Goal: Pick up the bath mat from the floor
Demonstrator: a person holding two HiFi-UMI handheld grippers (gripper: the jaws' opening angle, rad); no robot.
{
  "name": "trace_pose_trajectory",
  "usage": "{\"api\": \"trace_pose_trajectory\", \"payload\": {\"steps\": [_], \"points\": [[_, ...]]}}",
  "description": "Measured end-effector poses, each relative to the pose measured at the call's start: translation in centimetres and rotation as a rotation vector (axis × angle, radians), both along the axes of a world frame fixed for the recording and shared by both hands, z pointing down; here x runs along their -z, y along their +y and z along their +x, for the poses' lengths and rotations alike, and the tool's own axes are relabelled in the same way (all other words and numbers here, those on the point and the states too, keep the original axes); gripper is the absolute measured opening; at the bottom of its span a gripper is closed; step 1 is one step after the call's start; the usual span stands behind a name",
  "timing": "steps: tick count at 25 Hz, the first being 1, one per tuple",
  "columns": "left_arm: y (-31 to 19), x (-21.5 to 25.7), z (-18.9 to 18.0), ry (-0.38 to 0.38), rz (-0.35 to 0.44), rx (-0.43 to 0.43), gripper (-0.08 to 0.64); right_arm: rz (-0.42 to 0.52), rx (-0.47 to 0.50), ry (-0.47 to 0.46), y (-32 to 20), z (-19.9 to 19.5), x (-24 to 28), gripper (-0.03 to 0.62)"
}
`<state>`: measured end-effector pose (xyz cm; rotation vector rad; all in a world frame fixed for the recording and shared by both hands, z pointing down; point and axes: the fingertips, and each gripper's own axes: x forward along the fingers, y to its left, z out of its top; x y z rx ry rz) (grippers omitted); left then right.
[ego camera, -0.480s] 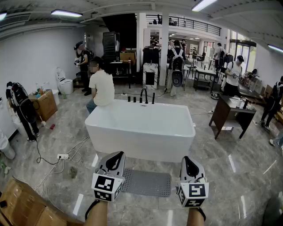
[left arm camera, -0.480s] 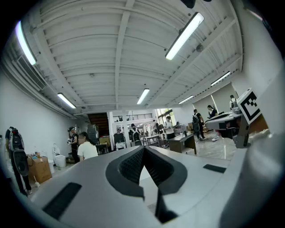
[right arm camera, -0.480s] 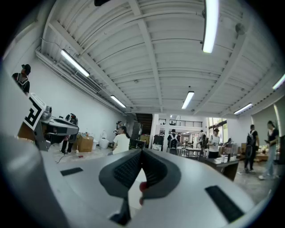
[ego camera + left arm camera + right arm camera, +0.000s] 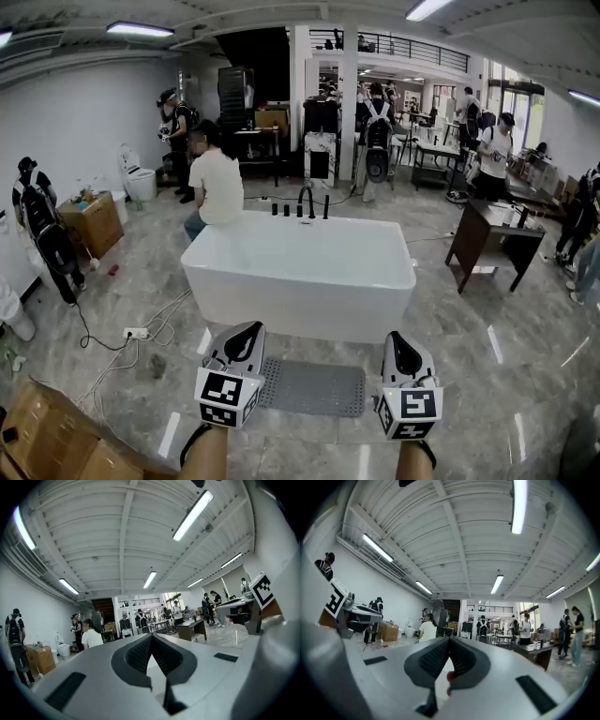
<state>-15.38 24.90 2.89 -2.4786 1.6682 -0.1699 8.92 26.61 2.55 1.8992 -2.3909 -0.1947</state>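
A grey bath mat (image 4: 314, 387) lies flat on the tiled floor in front of the white bathtub (image 4: 300, 272), seen in the head view. My left gripper (image 4: 248, 330) is held above the mat's left end, jaws shut and empty, tips pointing toward the tub. My right gripper (image 4: 397, 339) hovers just right of the mat's right end, also shut with nothing in it. In the gripper views, the left gripper (image 4: 151, 637) and right gripper (image 4: 449, 640) show closed dark pads aimed level across the room; the mat is out of sight there.
A person in white sits on the tub's far left rim (image 4: 217, 186). A power strip and cables (image 4: 134, 333) lie on the floor at left, cardboard boxes (image 4: 47, 441) at bottom left. A dark wooden desk (image 4: 492, 244) stands at right. Several people stand farther back.
Both grippers stay where they were. The person at the far left wall has shifted slightly, and someone at the right edge has stepped further in.
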Motion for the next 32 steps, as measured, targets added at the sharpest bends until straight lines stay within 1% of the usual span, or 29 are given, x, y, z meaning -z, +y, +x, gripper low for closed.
{"api": "trace_pose_trajectory", "payload": {"steps": [5, 10, 12, 15, 18, 21, 24, 26, 32], "points": [[-0.3, 0.2, 1.0, -0.001, -0.008, 0.001, -0.002, 0.007, 0.005, -0.026, 0.1, 1.3, 0.1, 0.021], [-0.9, 0.0, 3.3, 0.010, -0.008, 0.011, -0.002, 0.010, 0.008, -0.017, -0.3, 4.1, -0.7, 0.021], [-1.3, -0.2, 4.8, -0.010, -0.009, 0.020, -0.002, 0.003, 0.012, -0.017, -0.7, 5.8, -0.9, 0.021], [-1.3, 0.1, 7.3, -0.060, 0.004, 0.033, -0.002, -0.005, 0.027, -0.001, -1.1, 8.1, -1.1, 0.021], [-1.2, 0.2, 9.9, -0.070, 0.006, 0.030, -0.002, -0.009, 0.041, 0.009, -1.3, 10.1, -1.2, 0.021], [-1.7, -0.2, 11.6, -0.094, -0.007, 0.029, -0.002, -0.011, 0.052, -0.006, -2.2, 11.6, -1.2, 0.021], [-2.7, -0.7, 12.2, -0.119, -0.016, 0.036, -0.002, -0.010, 0.061, 0.017, -3.5, 12.0, -1.7, 0.021], [-3.6, -1.2, 12.2, -0.121, -0.021, 0.040, -0.002, -0.016, 0.065, 0.015, -4.4, 12.0, -2.2, 0.021], [-7.9, -2.3, 10.3, -0.033, -0.027, 0.050, -0.002, -0.031, 0.054, 0.023, -8.4, 11.3, -3.6, 0.021]]}}
